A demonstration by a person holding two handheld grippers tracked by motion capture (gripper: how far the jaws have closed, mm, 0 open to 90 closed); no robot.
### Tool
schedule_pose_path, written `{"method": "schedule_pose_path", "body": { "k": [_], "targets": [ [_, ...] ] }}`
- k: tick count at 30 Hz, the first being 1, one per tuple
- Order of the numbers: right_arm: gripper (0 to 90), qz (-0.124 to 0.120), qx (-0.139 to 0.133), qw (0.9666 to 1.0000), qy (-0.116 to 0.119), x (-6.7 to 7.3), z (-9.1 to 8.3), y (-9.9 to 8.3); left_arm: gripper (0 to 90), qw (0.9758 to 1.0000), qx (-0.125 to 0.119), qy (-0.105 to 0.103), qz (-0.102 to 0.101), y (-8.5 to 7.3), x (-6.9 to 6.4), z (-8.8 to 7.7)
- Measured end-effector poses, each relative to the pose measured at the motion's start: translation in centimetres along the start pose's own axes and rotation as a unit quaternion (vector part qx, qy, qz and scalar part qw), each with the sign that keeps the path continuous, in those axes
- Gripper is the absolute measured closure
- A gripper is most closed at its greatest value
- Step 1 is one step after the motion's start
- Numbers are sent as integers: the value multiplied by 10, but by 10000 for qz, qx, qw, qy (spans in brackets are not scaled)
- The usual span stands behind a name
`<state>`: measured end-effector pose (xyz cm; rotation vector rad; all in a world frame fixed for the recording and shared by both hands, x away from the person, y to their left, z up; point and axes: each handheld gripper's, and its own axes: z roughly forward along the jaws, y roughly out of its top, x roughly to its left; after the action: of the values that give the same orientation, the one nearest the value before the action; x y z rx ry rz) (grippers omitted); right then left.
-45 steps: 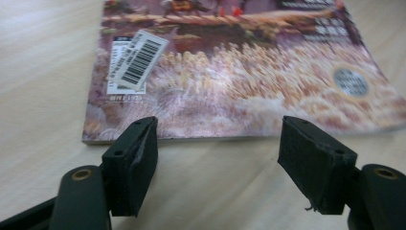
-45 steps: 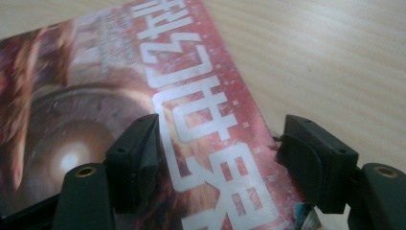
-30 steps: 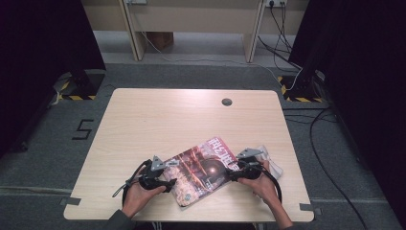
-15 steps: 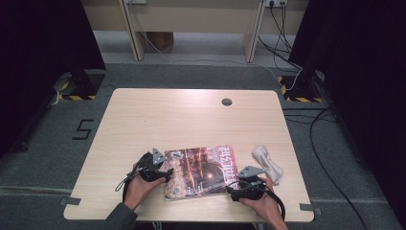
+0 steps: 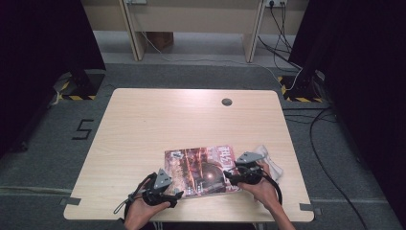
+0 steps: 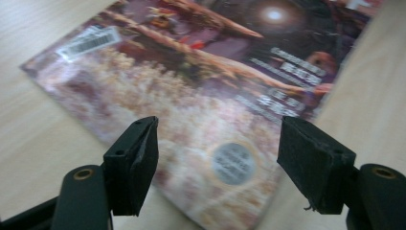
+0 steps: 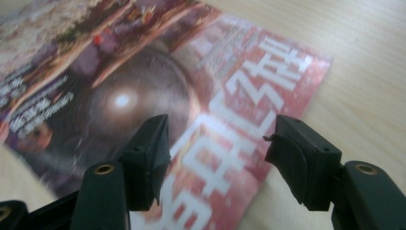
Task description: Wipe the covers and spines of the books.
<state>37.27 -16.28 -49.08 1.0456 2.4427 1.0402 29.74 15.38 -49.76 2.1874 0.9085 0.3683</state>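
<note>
Magazine point(image 5: 201, 170) swung squarer to near table point(image 5: 143, 129) edge | lies flat, near cloth point(image 5: 269, 160) | left gripper point(image 6: 218, 158) agape over its corner, holding nothing | right gripper point(image 7: 218, 153) just narrowing, pads clear of cover

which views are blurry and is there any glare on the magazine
Left gripper view: the magazine is soft all over, the near cover most, while the jaws stay sharp. Right gripper view: the cover is smeared at left, its white lettering clearer, with a bright spot on the dark globe that could be print or glare. High view: evenly lit table, dark surroundings, no clear glare.
</note>
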Motion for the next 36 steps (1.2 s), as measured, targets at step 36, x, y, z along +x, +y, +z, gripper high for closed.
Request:
{"method": "schedule_pose_path", "body": {
  "k": [36],
  "targets": [
    [340, -129, 403, 9990, 157, -15, 70, 54, 257, 9989, 271, 211, 321, -1, 7, 11]
  ]
}}
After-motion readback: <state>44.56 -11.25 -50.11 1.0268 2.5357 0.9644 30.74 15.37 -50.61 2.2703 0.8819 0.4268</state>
